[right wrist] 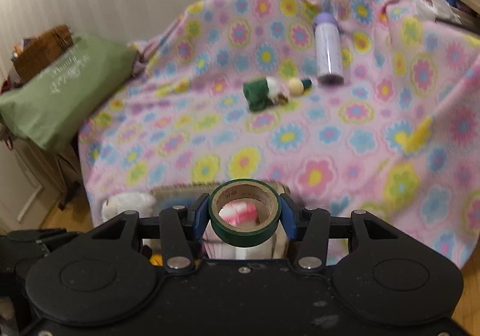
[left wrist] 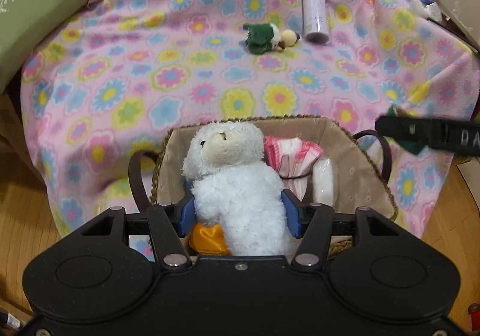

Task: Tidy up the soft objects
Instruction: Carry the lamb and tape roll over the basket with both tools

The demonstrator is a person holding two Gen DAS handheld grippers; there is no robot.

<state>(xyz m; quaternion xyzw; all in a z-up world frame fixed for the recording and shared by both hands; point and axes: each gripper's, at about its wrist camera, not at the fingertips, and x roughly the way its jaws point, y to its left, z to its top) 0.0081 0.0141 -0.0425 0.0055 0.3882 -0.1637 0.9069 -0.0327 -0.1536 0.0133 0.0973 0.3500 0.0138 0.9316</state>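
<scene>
While clamped: plush lamb, tape roll.

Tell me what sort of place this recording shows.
Probably a room in a home: a pink flower-print fleece blanket draped over furniture, a green embroidered cushion beside it, a woven basket with fabric lining of soft things, and light wooden flooring.
</scene>
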